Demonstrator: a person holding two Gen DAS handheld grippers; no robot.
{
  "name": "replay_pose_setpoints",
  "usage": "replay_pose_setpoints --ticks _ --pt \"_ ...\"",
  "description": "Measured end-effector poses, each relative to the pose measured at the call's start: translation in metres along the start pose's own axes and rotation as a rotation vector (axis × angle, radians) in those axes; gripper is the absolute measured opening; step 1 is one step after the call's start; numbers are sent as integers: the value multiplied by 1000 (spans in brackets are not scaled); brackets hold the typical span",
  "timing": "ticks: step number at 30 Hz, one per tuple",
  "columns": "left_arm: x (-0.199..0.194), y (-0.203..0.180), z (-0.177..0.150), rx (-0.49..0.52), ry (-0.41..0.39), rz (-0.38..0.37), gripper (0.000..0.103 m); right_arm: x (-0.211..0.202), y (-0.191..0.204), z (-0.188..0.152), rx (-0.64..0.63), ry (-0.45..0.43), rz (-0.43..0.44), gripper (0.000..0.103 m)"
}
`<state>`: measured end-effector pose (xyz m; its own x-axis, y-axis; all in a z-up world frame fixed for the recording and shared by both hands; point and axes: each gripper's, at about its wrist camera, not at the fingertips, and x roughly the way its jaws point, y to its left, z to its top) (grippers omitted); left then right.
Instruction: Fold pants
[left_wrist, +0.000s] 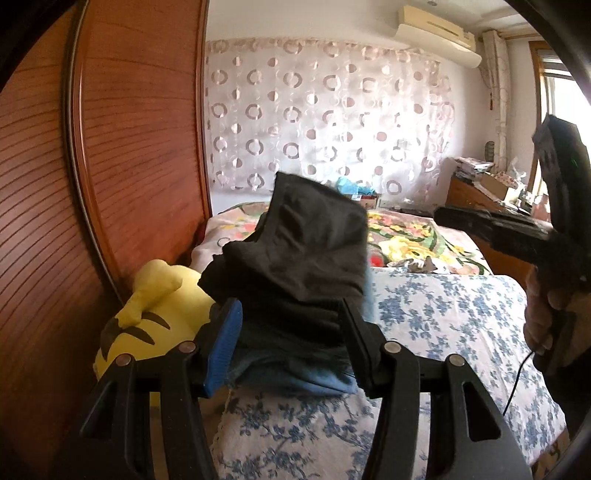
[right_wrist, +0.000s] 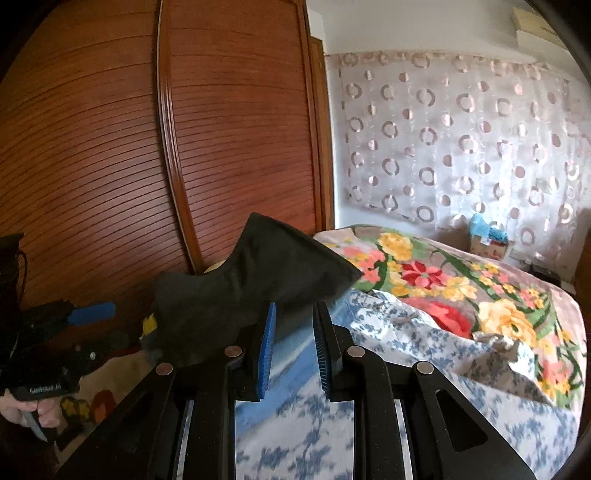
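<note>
My left tool (left_wrist: 291, 339) is clamped on the folded pants (left_wrist: 295, 254) — dark, soft, floppy bundle held above the bed (left_wrist: 443, 317) w/ the top flap loose; best gripped across the thick folded stack. Right tool (right_wrist: 293, 350) is apart a little, nothing in it. Soft floral bedding — wardrobe (left_wrist: 140, 140) and yellow plush (left_wrist: 147, 317) alongside.

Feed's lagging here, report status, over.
Left tool clamped on dark pants bundle. Right tool empty, jaws slightly apart, clear of it. Yellow plush toy close beside the bundle.
</note>
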<state>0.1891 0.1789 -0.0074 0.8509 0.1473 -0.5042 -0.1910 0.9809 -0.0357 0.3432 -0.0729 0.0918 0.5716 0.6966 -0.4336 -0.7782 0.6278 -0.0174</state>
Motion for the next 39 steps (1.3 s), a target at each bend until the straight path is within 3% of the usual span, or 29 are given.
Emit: replay_pose_setpoints --ticks 7,11,17,24,31,39 --pt "-27 -26 -5 37 -19 -75 64 -67 22 -25 23 -18 -78 29" --pt "-42 -43 -9 62 -33 -120 79 -99 32 -39 51 -31 -123 33" --pt "-61 -71 -17 108 -41 -183 85 -149 56 -62 83 -50 -195 40" --pt "-87 -100 -29 146 -52 -235 85 -201 84 -89 119 -70 -263 50" --pt "-113 -118 -39 140 -60 -235 85 -245 116 -108 159 -103 -332 62" --pt "-137 -130 -48 133 -80 -247 85 -287 157 -123 199 -128 -453 67"
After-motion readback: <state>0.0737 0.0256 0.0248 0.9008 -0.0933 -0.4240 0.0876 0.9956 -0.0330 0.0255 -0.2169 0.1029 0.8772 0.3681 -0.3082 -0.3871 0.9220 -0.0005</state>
